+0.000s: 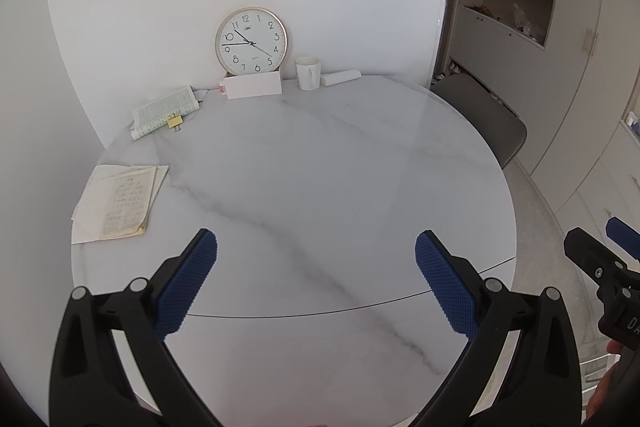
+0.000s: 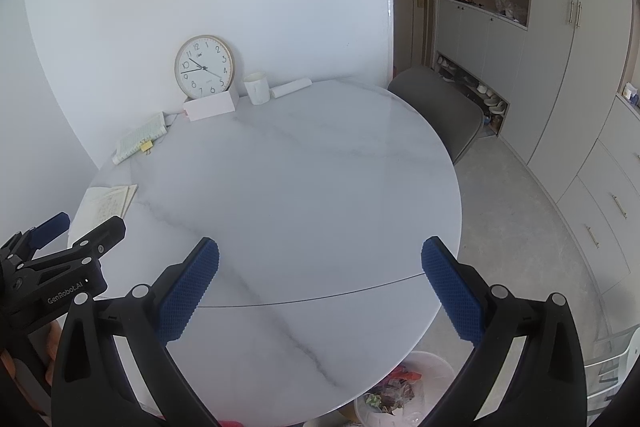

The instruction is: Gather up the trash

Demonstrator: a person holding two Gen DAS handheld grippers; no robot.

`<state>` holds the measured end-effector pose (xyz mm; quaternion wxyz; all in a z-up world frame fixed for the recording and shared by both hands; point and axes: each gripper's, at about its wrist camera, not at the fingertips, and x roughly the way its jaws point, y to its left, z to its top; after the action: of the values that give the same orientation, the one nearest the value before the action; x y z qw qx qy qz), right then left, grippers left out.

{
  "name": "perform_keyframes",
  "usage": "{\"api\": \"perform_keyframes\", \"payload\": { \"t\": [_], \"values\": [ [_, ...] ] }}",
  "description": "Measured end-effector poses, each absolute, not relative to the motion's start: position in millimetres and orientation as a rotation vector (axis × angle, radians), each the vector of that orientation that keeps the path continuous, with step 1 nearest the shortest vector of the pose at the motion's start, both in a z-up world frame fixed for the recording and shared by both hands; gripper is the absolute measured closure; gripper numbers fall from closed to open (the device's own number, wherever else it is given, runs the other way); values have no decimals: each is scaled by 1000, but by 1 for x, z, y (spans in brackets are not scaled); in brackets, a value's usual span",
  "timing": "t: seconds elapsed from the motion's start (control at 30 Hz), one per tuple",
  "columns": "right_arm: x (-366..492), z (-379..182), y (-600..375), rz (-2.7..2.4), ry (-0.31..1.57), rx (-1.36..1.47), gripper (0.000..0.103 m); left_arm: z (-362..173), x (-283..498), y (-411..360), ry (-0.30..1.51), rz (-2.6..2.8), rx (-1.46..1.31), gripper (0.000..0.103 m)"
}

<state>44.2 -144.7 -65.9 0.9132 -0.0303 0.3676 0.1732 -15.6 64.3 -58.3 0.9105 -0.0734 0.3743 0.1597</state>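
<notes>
- Two hand-held tools hover over the near edge of a round white marble tabletop (image 1: 320,167); each has two blue-padded fingers.
- Left tool (image 1: 316,283): its fingers stand wide apart, with nothing between them but bare marble.
- Right tool (image 2: 320,287): its fingers are likewise spread wide and hold nothing.
- One white trash bin (image 2: 404,391) stands on the floor below the tabletop's near right edge, just beneath the right tool; crumpled wrappers and scraps lie inside it.
- One round wall clock (image 1: 251,41) with a gold rim leans against the wall at the far side of the tabletop.
- One white card (image 1: 254,86) stands in front of the clock, touching its lower edge.
- One white mug (image 1: 308,73) sits just right of the clock.
- One white paper roll (image 1: 341,77) lies just right of the mug.
- One clipped booklet (image 1: 166,111) lies at the far left edge.
- One stack of handwritten papers (image 1: 120,203) lies nearer on the left.
- One grey chair (image 2: 440,107) stands beside the tabletop on the right.
</notes>
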Motion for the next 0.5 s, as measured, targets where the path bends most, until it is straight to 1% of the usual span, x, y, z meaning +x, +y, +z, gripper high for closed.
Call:
{"api": "perform_keyframes", "payload": {
  "t": [0.5],
  "values": [
    [45,-67,-145,357,761,-58,2,-59,-14,65,777,329,-150,8]
  ]
}}
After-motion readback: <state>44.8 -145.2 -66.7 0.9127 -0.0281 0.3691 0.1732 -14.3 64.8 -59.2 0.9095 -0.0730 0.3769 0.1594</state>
